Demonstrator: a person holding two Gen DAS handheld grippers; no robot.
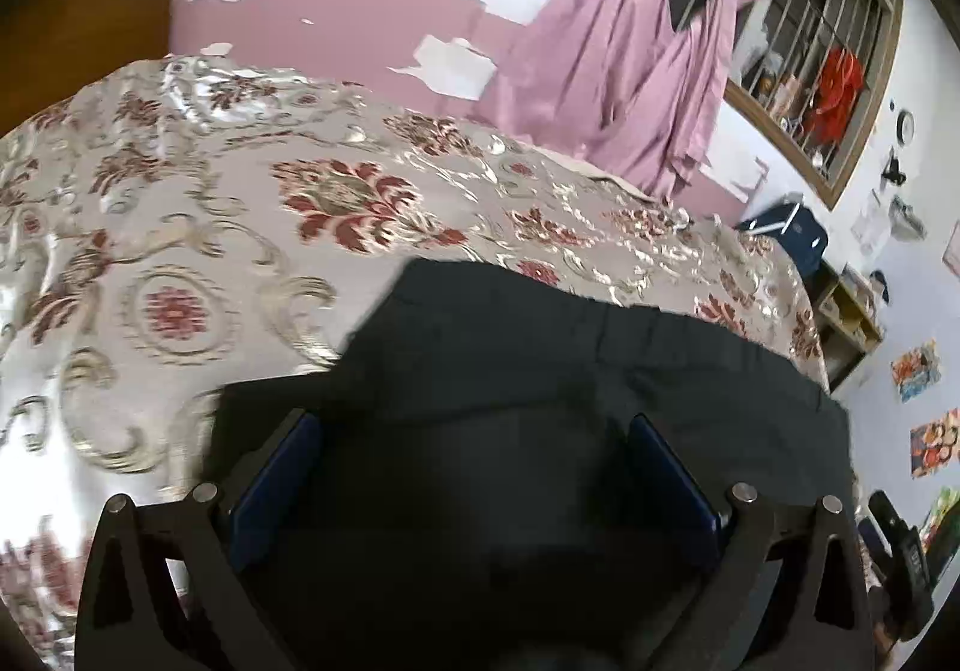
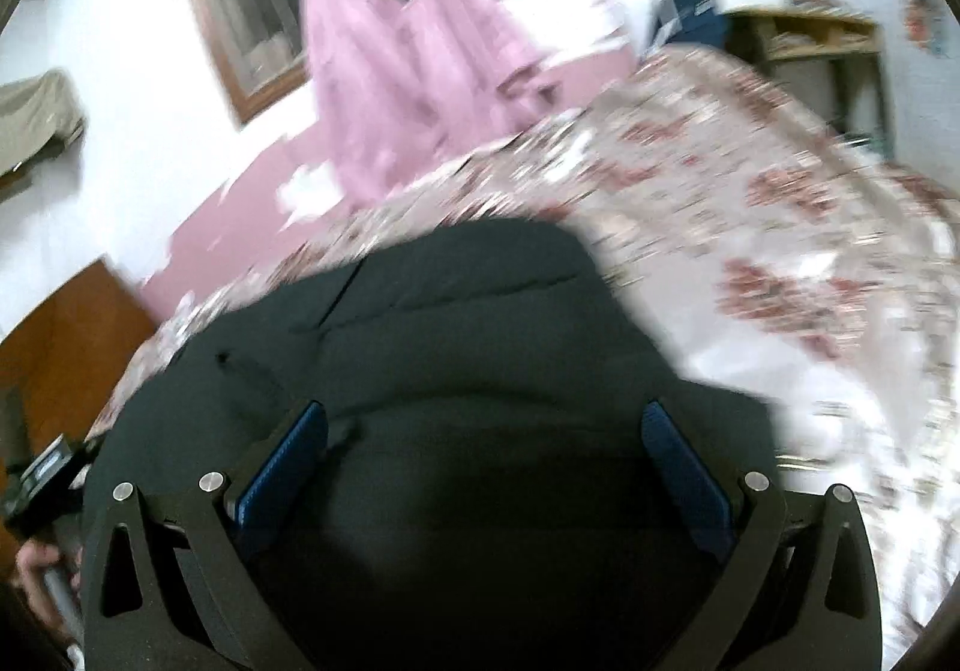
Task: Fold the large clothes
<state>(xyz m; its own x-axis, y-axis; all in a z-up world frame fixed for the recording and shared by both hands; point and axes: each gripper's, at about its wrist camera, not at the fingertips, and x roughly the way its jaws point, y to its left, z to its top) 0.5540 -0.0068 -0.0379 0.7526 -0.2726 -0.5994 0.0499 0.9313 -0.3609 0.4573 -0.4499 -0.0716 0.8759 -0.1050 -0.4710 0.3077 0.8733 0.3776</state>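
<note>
A dark, almost black garment lies on a bed with a floral cover. My left gripper is open, its blue pads spread wide just above the garment, holding nothing. In the right wrist view the same dark garment fills the lower middle, with seams and a fold line showing. My right gripper is open too, its blue pads wide apart over the cloth. The right view is motion-blurred. Whether either gripper touches the cloth I cannot tell.
The floral bed cover spreads around the garment. Pink curtains hang by barred windows behind the bed. A wooden headboard stands at the far left. A shelf and a blue box sit past the bed's right side.
</note>
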